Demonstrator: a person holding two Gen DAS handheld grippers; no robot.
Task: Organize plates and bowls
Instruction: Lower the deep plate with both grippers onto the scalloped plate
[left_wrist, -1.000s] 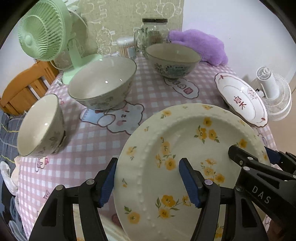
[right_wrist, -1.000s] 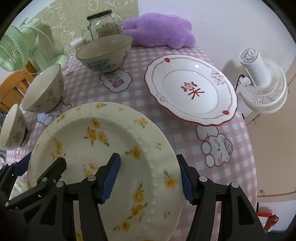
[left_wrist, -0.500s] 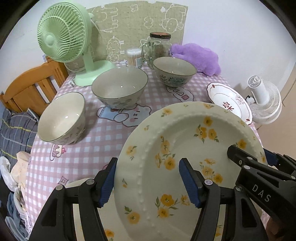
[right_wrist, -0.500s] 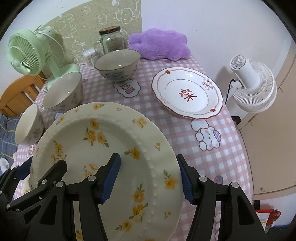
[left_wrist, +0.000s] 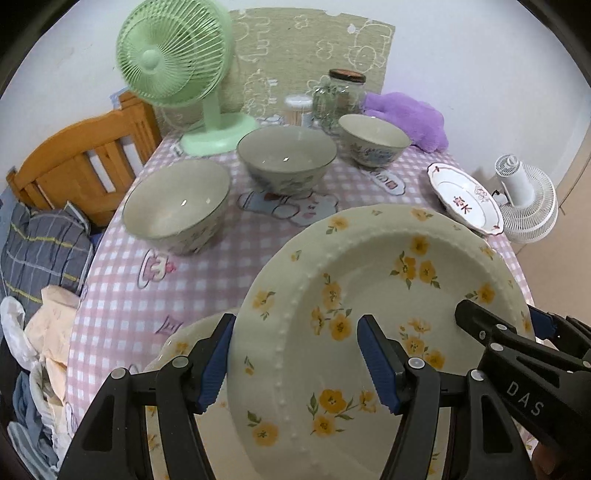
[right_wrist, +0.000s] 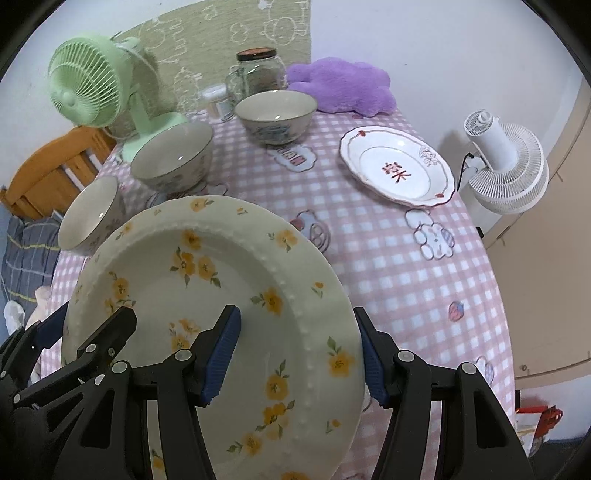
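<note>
A cream plate with yellow flowers (left_wrist: 369, 266) (right_wrist: 221, 266) hangs tilted above the pink checked table (left_wrist: 221, 266), held from both sides. My left gripper (left_wrist: 295, 332) is shut on its left rim, one pad under the edge and one on the inner face. My right gripper (right_wrist: 295, 325) is shut on the right rim in the same way. Under the held plate, part of a second flowered plate (left_wrist: 173, 350) lies at the table's near edge. Three bowls (left_wrist: 175, 206) (left_wrist: 286, 155) (left_wrist: 375, 138) stand farther back. A white plate with a red character (right_wrist: 397, 171) lies at the right.
At the back stand a green fan (left_wrist: 173, 55), a glass jar (left_wrist: 341, 99) and a purple plush (left_wrist: 410, 118). A white fan (right_wrist: 506, 166) sits beyond the table's right edge. A wooden frame (left_wrist: 81, 162) and heaped clothes (left_wrist: 40, 258) lie left.
Both grippers have drawn back and risen with the flowered plate, so the bowls and the white plate look smaller and farther. A second flowered plate has come into view underneath.
</note>
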